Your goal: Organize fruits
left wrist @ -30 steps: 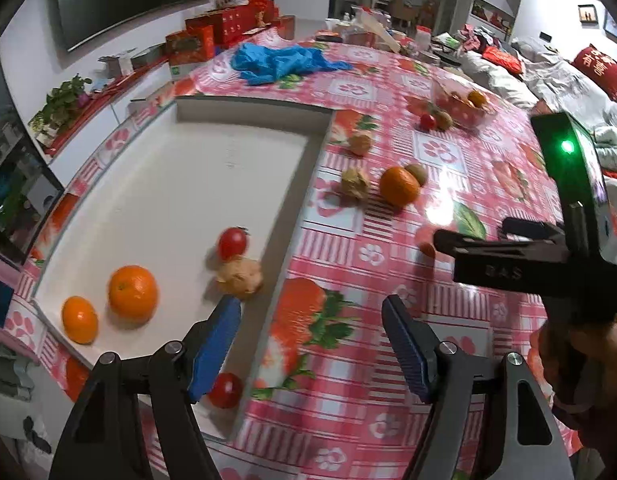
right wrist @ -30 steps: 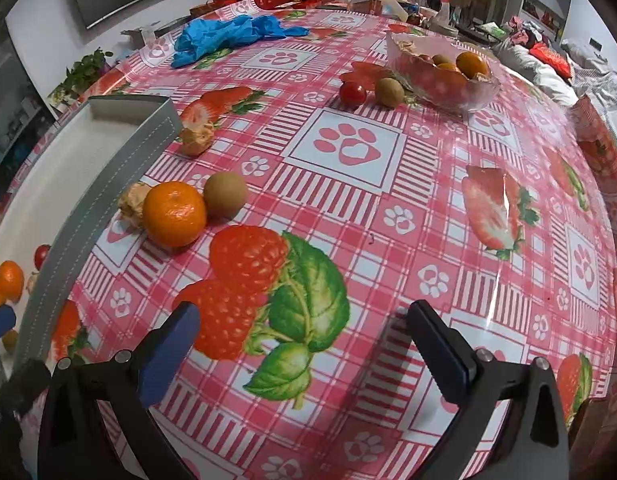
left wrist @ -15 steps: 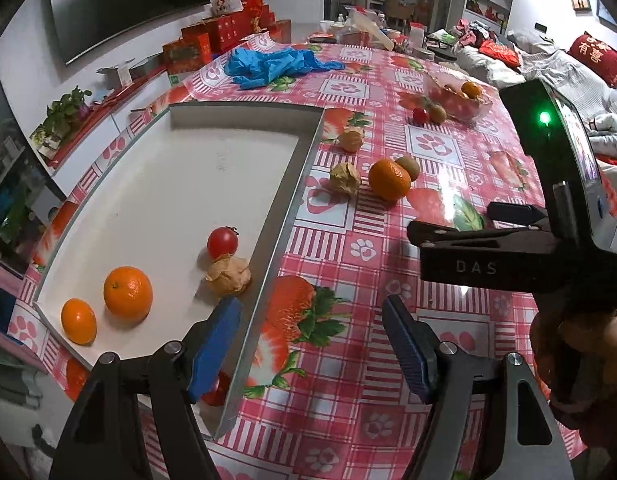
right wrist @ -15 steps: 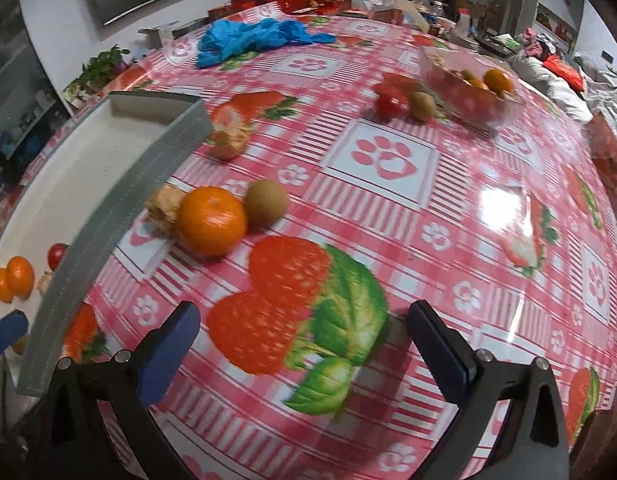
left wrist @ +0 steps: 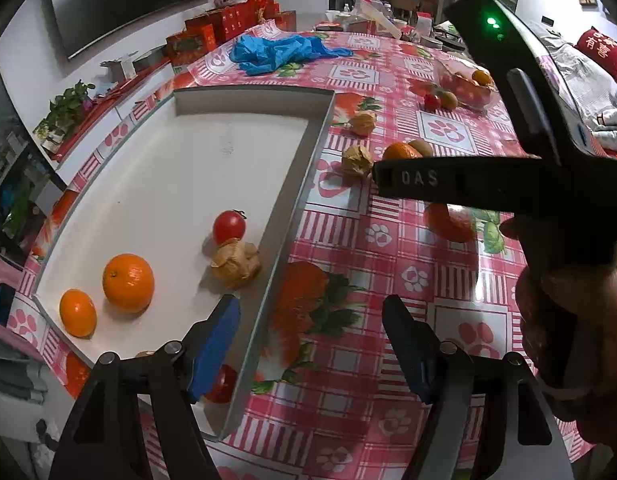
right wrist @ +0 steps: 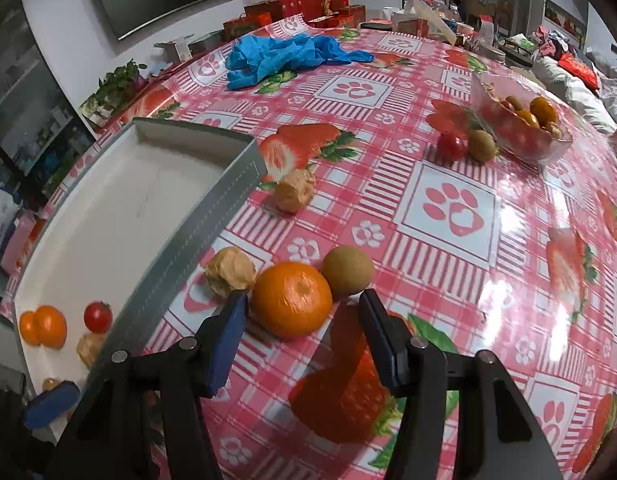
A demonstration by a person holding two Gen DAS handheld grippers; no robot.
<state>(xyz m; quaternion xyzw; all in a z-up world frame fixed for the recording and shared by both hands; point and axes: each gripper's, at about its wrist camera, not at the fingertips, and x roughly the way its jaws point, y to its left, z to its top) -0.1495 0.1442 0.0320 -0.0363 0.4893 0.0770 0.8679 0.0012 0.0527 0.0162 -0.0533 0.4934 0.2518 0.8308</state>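
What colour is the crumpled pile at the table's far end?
Bright blue: the crumpled pile looks like disposable gloves, clearest in the right wrist view.

Blue gloves [right wrist: 284, 58] lie on the pink patterned tablecloth [right wrist: 452, 208].

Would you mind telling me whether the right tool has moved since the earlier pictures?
Yes. The right tool has advanced across the table toward the orange, which now sits just before its closing fingers, nearer the tray.

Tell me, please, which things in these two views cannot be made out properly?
- Left wrist view: the orange on the table, half covered by the right gripper's body.
- Left wrist view: a tomato in the tray, behind the left gripper's finger.
- Right wrist view: the fruit in the clear bowl, too small and overlapping to count.
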